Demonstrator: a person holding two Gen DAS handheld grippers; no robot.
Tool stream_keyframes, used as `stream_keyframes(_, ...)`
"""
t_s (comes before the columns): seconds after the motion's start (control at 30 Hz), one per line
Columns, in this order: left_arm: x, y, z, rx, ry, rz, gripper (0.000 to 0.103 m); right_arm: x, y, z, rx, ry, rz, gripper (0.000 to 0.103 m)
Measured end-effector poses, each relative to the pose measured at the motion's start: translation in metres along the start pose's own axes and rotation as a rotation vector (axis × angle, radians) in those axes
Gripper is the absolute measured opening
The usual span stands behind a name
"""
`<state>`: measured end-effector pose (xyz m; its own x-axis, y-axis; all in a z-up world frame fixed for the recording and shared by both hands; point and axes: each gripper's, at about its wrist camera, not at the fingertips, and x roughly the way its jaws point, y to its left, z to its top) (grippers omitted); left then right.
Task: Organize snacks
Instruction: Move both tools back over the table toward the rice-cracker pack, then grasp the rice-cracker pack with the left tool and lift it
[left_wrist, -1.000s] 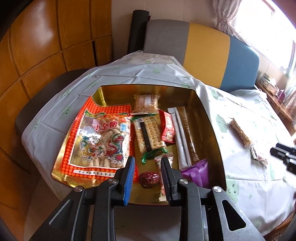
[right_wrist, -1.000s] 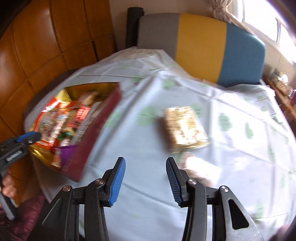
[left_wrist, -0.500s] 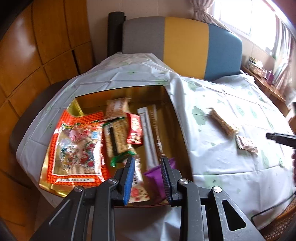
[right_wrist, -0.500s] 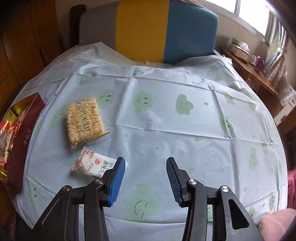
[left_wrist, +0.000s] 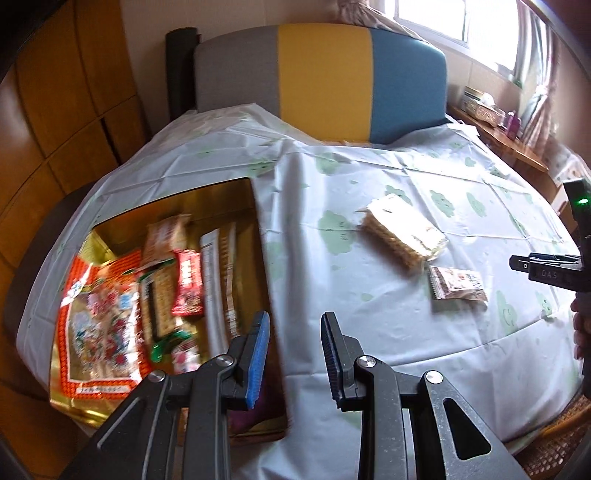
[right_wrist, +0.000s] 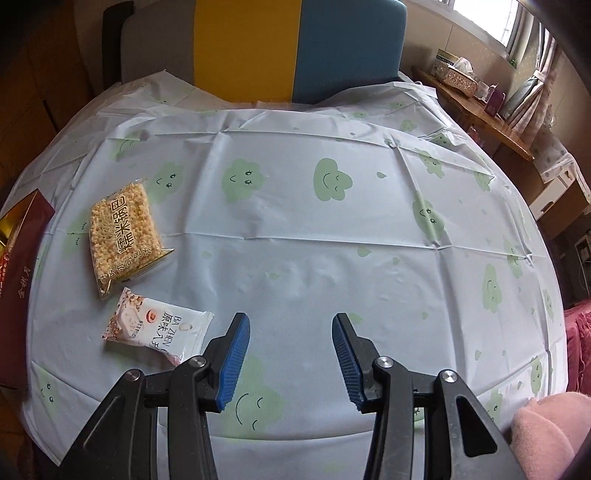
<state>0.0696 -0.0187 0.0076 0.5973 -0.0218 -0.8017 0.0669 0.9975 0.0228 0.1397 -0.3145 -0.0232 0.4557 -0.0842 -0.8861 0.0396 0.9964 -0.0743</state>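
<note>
A gold-lined snack box (left_wrist: 236, 192) with a dark red outer wall (right_wrist: 22, 251) sits at the table's left, holding several packets, among them a big orange bag (left_wrist: 99, 325). On the cloth to its right lie a puffed-rice cake pack (left_wrist: 402, 232) (right_wrist: 123, 232) and a small white packet (left_wrist: 458, 288) (right_wrist: 155, 328). My left gripper (left_wrist: 293, 350) hovers open and empty over the box's right wall. My right gripper (right_wrist: 290, 354) is open and empty, just right of the white packet; the left wrist view catches it at the far right edge (left_wrist: 543, 267).
A round table wears a pale blue cloth (right_wrist: 314, 229) printed with green clouds. A grey, yellow and blue chair (left_wrist: 325, 77) stands behind it. Wooden panels fill the left; a side shelf (right_wrist: 469, 96) with boxes runs under the window. A pink sleeve (right_wrist: 546, 432) shows lower right.
My left gripper has slid right, from over the box's contents to its right wall. My right gripper swung right and lower across the cloth, past the two loose packets. Neither pair of jaws changed.
</note>
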Motion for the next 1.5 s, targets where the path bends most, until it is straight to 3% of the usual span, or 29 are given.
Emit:
stream_keyframes(0.27, 0.028, -0.031, 0.015, 0.019, 0.065, -0.044, 0.033, 0.002, 0.003, 0.001, -0.025, 0.008, 0.005, 0.047)
stream_keyframes(0.83, 0.115, -0.086, 0.091, -0.130, 0.216, -0.145, 0.082, -0.003, -0.002, 0.003, -0.001, -0.015, 0.034, 0.047)
stream_keyframes(0.93, 0.134, -0.096, 0.102, -0.171, 0.248, -0.149, 0.085, -0.003, -0.002, 0.003, 0.000, -0.011, 0.041, 0.047)
stream_keyframes(1.03, 0.145, -0.105, 0.110, -0.215, 0.248, -0.139, 0.085, -0.002, 0.000, 0.003, -0.006, -0.003, 0.052, 0.047)
stream_keyframes(1.2, 0.168, -0.120, 0.111, -0.169, 0.273, -0.047, 0.088, 0.001, 0.001, 0.003, -0.013, 0.010, 0.063, 0.047)
stream_keyframes(1.27, 0.167, -0.119, 0.107, -0.149, 0.241, -0.063, 0.087, 0.002, -0.001, 0.003, -0.007, 0.013, 0.064, 0.047)
stream_keyframes(1.37, 0.156, -0.115, 0.100, -0.103, 0.212, -0.111, 0.077, 0.003, -0.003, 0.003, 0.000, 0.019, 0.061, 0.047)
stream_keyframes(1.4, 0.150, -0.111, 0.099, -0.098, 0.194, -0.120, 0.069, 0.004, -0.004, 0.003, 0.001, 0.022, 0.062, 0.047)
stream_keyframes(1.43, 0.143, -0.107, 0.097, -0.086, 0.183, -0.125, 0.053, 0.004, -0.004, 0.003, -0.001, 0.023, 0.061, 0.047)
stream_keyframes(1.47, 0.137, -0.102, 0.095, -0.074, 0.174, -0.145, 0.049, 0.004, -0.003, 0.003, -0.004, 0.024, 0.059, 0.047)
stream_keyframes(1.5, 0.131, -0.097, 0.092, -0.055, 0.170, -0.159, 0.038, 0.004, -0.003, 0.003, -0.005, 0.026, 0.059, 0.047)
